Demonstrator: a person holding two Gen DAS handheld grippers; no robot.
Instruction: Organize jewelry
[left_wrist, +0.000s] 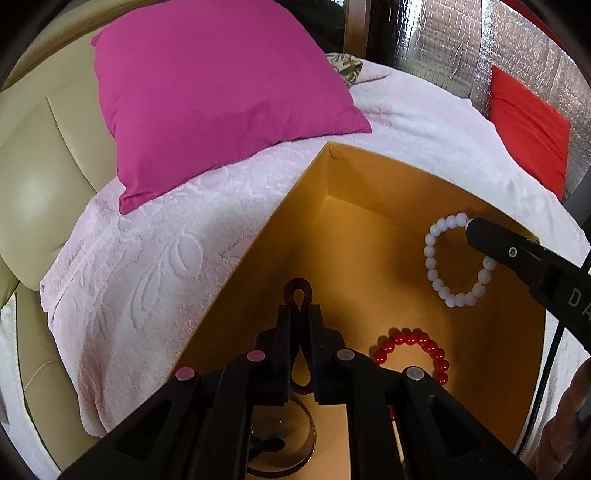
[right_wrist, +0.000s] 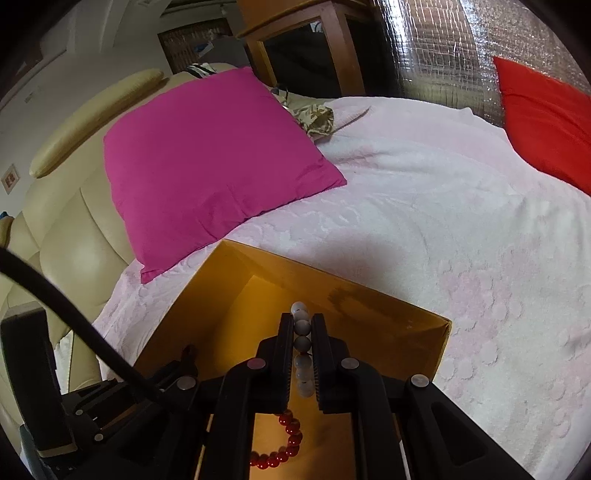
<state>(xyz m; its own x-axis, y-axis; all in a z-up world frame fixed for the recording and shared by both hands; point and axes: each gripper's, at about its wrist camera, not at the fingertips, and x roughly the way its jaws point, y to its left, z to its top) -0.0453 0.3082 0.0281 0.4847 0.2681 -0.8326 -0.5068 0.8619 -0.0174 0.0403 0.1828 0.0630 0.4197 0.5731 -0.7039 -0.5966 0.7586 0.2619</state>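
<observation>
White bead bracelet (left_wrist: 456, 258) hangs pinched in the closed right gripper (right_wrist: 303, 334) over the open orange box (left_wrist: 369, 184), above the red bead bracelet (left_wrist: 413, 350) on its floor, while the closed left gripper (left_wrist: 298, 319) grips what looks like a dark coiled loop (left_wrist: 297, 291) beside it.

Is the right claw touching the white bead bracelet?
Touching. In the right wrist view the right claw is shut on the white bead bracelet, with beads pinched between both fingers; the left wrist view shows the bracelet hanging from its tip above the yellow cardboard box.
</observation>
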